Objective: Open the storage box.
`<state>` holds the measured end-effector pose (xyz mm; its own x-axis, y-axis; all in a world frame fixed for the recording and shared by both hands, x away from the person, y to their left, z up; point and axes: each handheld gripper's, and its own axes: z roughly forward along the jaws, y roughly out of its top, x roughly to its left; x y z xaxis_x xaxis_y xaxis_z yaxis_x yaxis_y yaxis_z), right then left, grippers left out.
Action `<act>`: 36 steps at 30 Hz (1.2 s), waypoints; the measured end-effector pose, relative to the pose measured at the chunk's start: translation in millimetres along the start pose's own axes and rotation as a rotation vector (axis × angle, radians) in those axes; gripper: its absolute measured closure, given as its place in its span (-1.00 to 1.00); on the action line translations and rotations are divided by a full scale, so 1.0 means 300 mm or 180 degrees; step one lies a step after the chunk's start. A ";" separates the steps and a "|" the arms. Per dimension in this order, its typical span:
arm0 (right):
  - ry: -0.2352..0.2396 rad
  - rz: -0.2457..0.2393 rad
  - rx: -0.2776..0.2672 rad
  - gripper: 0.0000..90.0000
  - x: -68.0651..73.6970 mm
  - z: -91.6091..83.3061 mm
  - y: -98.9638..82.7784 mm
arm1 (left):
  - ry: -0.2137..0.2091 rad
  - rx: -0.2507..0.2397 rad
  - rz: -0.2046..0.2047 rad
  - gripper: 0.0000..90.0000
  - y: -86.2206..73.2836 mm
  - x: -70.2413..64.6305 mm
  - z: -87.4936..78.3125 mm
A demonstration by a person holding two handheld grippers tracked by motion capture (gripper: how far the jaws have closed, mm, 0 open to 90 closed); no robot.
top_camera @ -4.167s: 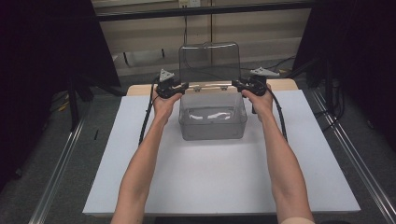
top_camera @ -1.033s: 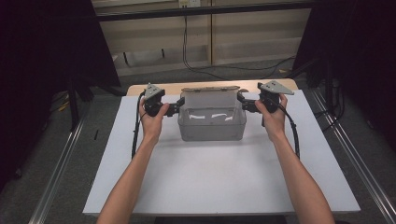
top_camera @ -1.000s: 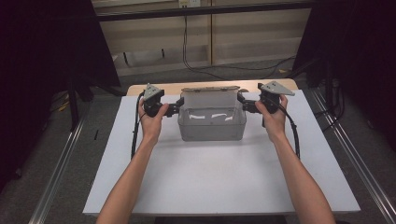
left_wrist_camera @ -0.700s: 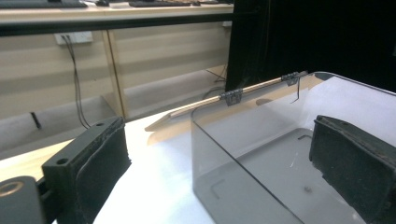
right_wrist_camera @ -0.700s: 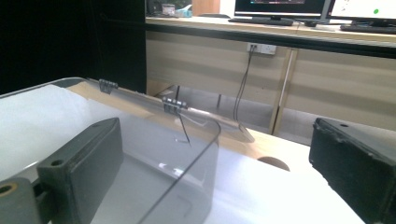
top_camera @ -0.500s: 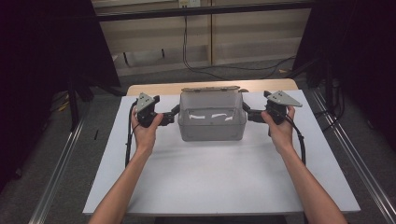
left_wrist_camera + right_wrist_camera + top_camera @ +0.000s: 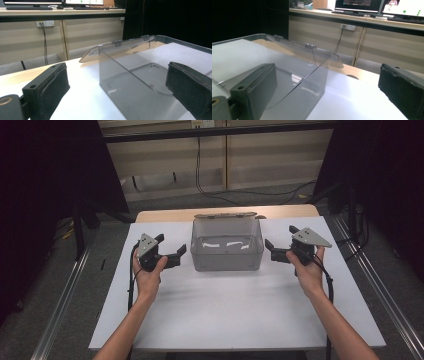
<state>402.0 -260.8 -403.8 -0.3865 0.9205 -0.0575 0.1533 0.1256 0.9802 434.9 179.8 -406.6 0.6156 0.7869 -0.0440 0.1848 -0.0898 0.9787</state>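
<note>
A clear grey plastic box (image 7: 227,251) stands at the back middle of the white board (image 7: 225,320). Its hinged lid (image 7: 225,215) lies folded back behind it, so the box is uncovered. My left gripper (image 7: 176,256) hovers a short way left of the box, open and empty, jaws pointing at its left wall. My right gripper (image 7: 270,251) mirrors it just off the right wall, also open and empty. In the left gripper view the box (image 7: 135,82) sits ahead of the left gripper (image 7: 116,75). In the right gripper view the box (image 7: 294,82) lies ahead and to the left of the right gripper (image 7: 328,77).
The wooden tabletop (image 7: 165,216) shows behind the white board. Metal floor rails (image 7: 65,305) run along both sides of the table. Cables (image 7: 200,170) hang on the back wall, and a desk with monitors (image 7: 362,5) stands beyond.
The lid stood upright with both grippers at it, then went down flat behind the box. Both grippers have since drawn outward and back from the box's sides.
</note>
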 end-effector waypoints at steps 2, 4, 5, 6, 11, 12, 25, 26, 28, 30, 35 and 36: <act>-0.0001 -0.0014 -0.0037 -0.93 0.010 -0.019 -0.006 | 0.0020 0.0010 0.0027 -0.90 -0.009 -0.001 -0.022; 0.0008 -0.0024 -0.0028 -0.95 0.020 -0.038 -0.012 | 0.0026 -0.0012 0.0021 -0.90 -0.017 -0.002 -0.046; 0.0002 -0.0046 -0.0024 -0.95 0.023 -0.048 -0.017 | 0.0028 -0.0029 -0.0009 -0.90 -0.022 -0.003 -0.059; -0.0017 -0.0031 -0.0039 -0.94 0.027 -0.059 -0.022 | 0.0030 -0.0041 -0.0029 -0.90 -0.026 -0.004 -0.071; -0.0062 -0.0043 -0.0115 -0.94 0.040 -0.122 -0.040 | 0.0059 -0.0069 -0.0099 -0.90 -0.060 -0.010 -0.128; -0.0067 -0.0051 -0.0128 -0.94 0.042 -0.135 -0.043 | 0.0088 -0.0085 -0.0094 -0.90 -0.068 -0.012 -0.139; -0.0163 -0.0089 -0.0115 -0.93 0.047 -0.274 -0.099 | 0.0164 -0.0102 -0.0155 -0.91 -0.109 -0.044 -0.268; -0.0173 -0.0058 -0.0110 -0.93 0.044 -0.284 -0.104 | 0.0187 -0.0079 -0.0126 -0.91 -0.112 -0.045 -0.279; -0.0208 -0.0014 -0.0094 -0.93 0.040 -0.307 -0.116 | 0.0223 -0.0096 -0.0130 -0.91 -0.121 -0.050 -0.298; -0.0232 -0.0028 -0.0025 -0.93 0.042 -0.333 -0.135 | 0.0236 -0.0078 -0.0119 -0.91 -0.131 -0.051 -0.315; -0.0334 0.0021 -0.0007 -0.94 0.035 -0.409 -0.162 | 0.0259 -0.0024 -0.0106 -0.91 -0.159 -0.051 -0.359; -0.0373 0.0043 -0.0012 -0.94 0.033 -0.424 -0.165 | 0.0270 -0.0011 -0.0106 -0.91 -0.164 -0.051 -0.371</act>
<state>274.7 -305.1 -428.7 -0.2754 0.9591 -0.0658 0.1544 0.1116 0.9817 331.2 240.2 -431.7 0.5419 0.8383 -0.0596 0.2013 -0.0606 0.9776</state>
